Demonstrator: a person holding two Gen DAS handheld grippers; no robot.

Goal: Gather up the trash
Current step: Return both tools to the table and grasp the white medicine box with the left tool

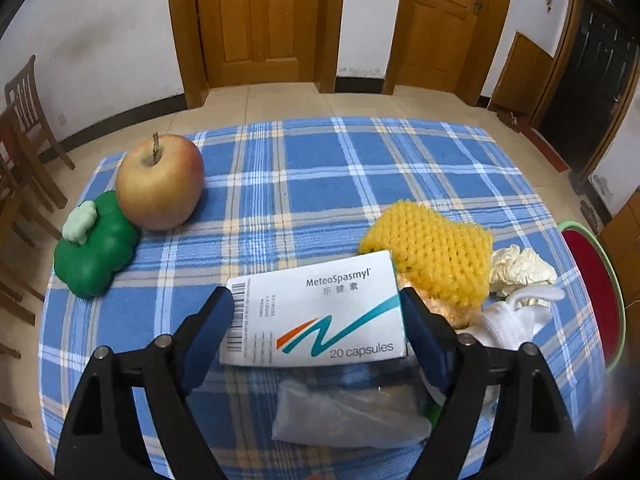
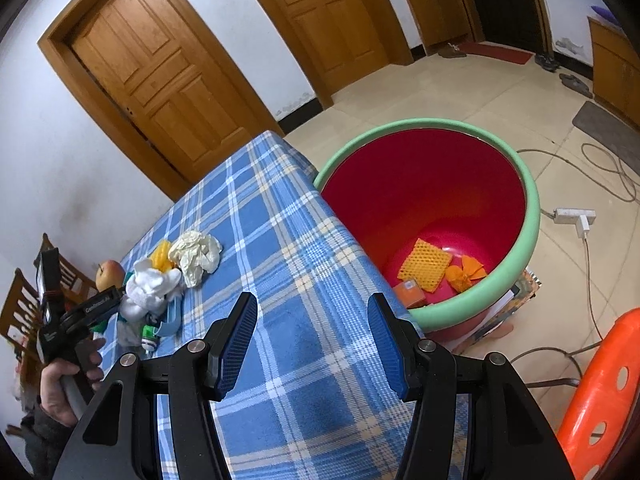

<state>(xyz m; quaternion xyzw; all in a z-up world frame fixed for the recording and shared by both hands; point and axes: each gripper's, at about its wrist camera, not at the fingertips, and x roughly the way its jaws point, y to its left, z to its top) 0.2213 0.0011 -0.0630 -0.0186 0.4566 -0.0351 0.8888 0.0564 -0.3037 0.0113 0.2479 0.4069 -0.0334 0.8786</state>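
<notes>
Beside table (image 2: 280, 240), bin (image 2: 534, 216) holding netting (image 2: 425, 265)

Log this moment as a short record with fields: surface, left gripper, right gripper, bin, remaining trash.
surface: blue plaid tablecloth
left gripper: open, jaws straddling white cardboard capsule box
right gripper: open, empty, above the cloth
bin: red tub with green rim beside the table, holding yellow foam net and orange scraps
remaining trash: crumpled cream paper, clear plastic bag

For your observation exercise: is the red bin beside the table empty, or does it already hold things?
Not empty. The red bin holds a yellow foam net, an orange wrapper and an orange box at its bottom.
</notes>
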